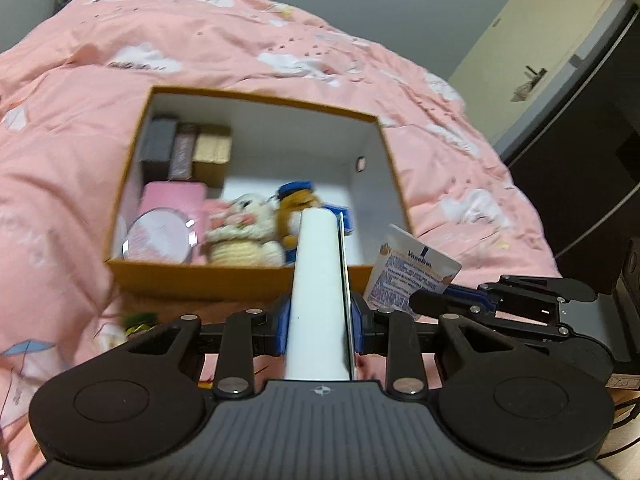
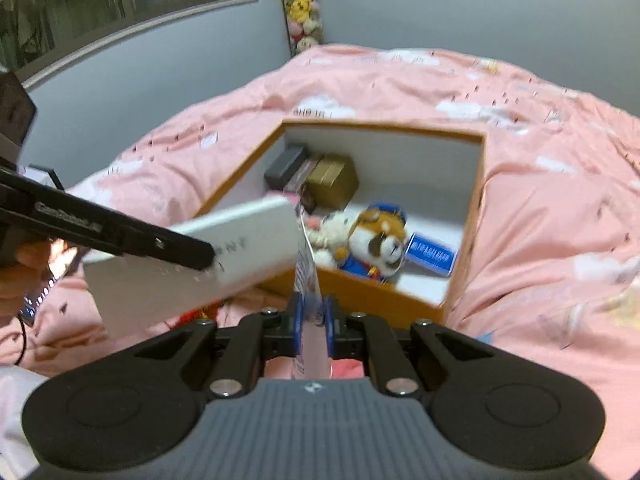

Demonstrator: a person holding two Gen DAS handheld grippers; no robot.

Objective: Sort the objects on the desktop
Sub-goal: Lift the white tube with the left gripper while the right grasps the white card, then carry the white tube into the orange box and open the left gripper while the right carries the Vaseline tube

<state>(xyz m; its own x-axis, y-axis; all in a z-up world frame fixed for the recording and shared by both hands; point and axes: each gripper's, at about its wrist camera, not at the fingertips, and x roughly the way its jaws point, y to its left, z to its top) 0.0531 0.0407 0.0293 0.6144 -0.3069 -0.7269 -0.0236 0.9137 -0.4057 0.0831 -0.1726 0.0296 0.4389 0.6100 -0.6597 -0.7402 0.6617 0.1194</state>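
Note:
An orange box with a white inside (image 1: 236, 276) (image 2: 476, 208) lies on the pink bedding. It holds small dark, pink and gold boxes (image 1: 184, 148), a round mirror (image 1: 158, 240), a cream plush (image 1: 240, 228), a dog plush (image 2: 380, 244) and a blue packet (image 2: 432, 258). My left gripper (image 1: 320, 320) is shut on a flat white box (image 1: 320, 292) (image 2: 192, 268), held just in front of the orange box. My right gripper (image 2: 312, 320) (image 1: 440, 300) is shut on a Vaseline tube (image 2: 308, 276) (image 1: 408, 276), close beside the left one, near the box's front edge.
Pink quilt (image 1: 280, 40) covers the bed all around the box. A small green and gold thing (image 1: 136, 322) lies on the quilt at the left. A door (image 1: 532, 48) and dark furniture (image 1: 580, 184) stand at the right. Plush toys (image 2: 302, 4) hang on the grey wall.

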